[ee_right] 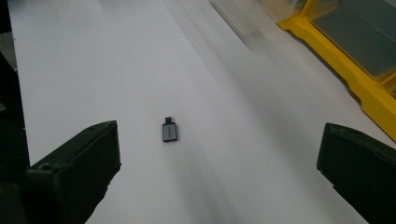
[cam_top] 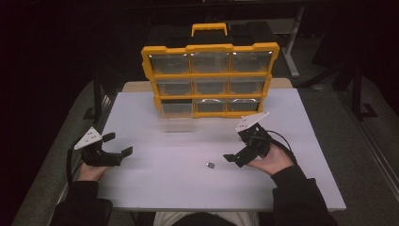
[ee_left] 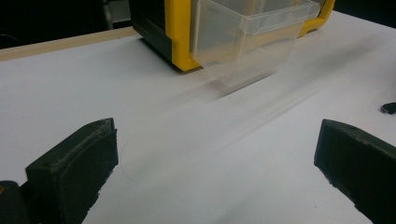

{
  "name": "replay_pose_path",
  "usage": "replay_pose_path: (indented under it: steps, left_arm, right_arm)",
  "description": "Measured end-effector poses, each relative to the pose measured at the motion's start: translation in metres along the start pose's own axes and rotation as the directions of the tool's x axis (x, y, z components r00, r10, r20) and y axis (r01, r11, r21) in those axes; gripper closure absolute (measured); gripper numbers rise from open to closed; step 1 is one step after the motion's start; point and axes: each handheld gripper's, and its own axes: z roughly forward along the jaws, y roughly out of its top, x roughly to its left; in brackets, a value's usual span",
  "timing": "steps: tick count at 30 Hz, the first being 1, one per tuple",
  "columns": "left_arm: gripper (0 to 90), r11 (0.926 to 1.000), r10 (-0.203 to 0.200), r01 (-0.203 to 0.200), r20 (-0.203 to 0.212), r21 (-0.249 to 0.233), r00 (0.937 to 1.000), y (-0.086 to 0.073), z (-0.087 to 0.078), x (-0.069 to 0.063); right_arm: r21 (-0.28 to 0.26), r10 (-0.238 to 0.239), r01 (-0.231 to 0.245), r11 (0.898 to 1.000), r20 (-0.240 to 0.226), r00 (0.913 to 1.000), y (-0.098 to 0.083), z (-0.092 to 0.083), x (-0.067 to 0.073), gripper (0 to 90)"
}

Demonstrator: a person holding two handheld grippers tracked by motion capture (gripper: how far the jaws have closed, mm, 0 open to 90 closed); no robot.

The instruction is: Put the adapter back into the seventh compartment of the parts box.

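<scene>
A small grey adapter (cam_top: 210, 165) (ee_right: 169, 131) lies flat on the white table (cam_top: 155, 188). My right gripper (cam_top: 236, 146) (ee_right: 217, 175) stands open just right of it, jaws wide apart, nothing between them; the adapter lies ahead of the jaws in the right gripper view. My left gripper (cam_top: 118, 144) (ee_left: 215, 172) rests open near the table's left edge, holding nothing. A yellow organizer (cam_top: 210, 77) (ee_left: 180, 37) (ee_right: 355, 70) with clear drawers stands upright at the back. Its bottom-left clear drawer (cam_top: 175, 117) (ee_left: 247, 37) (ee_right: 252, 14) is pulled out over the table. The adapter (ee_left: 388, 108) also shows at the left gripper view's right edge.
The organizer has a yellow handle (cam_top: 209, 29) on top. A wooden strip (cam_top: 136, 86) edges the table's back. A cable (cam_top: 282, 139) trails from the right gripper. Dark floor and metal legs (cam_top: 294, 52) surround the table.
</scene>
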Motion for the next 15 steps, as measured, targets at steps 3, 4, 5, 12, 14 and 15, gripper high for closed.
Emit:
replay_pose_path:
  steps: [3, 4, 5, 12, 14, 15]
  left_arm:
    - [0.0, 1.0000, 0.001, -0.001, 0.002, 0.002, 1.0000, 0.000, 0.000, 0.000]
    - [0.0, 1.0000, 0.001, -0.001, 0.003, 0.002, 1.0000, 0.000, 0.000, 0.000]
    - [0.0, 1.0000, 0.001, -0.001, 0.003, 0.001, 1.0000, 0.000, 0.000, 0.000]
    - [0.0, 1.0000, 0.004, -0.004, 0.006, 0.003, 1.0000, 0.000, 0.001, 0.000]
    - [0.0, 1.0000, 0.004, -0.004, 0.007, 0.002, 1.0000, 0.000, 0.001, 0.000]
    - [0.0, 1.0000, 0.005, -0.005, 0.007, 0.002, 1.0000, 0.000, 0.001, 0.000]
  right_arm:
    - [0.012, -0.014, 0.014, 1.000, -0.009, 0.9999, 0.001, 0.004, 0.003, 0.0]
    - [0.015, -0.016, 0.017, 1.000, -0.012, 0.9998, 0.002, 0.005, 0.004, 0.0]
    - [0.017, -0.021, 0.021, 1.000, -0.018, 0.9996, 0.002, 0.006, 0.005, 0.0]
    - [0.041, -0.039, 0.041, 0.998, -0.051, 0.9980, 0.005, 0.017, 0.012, 0.0]
    - [0.053, -0.044, 0.047, 0.997, -0.060, 0.9972, 0.006, 0.021, 0.014, 0.0]
    - [0.056, -0.047, 0.051, 0.997, -0.065, 0.9968, 0.006, 0.023, 0.015, 0.0]
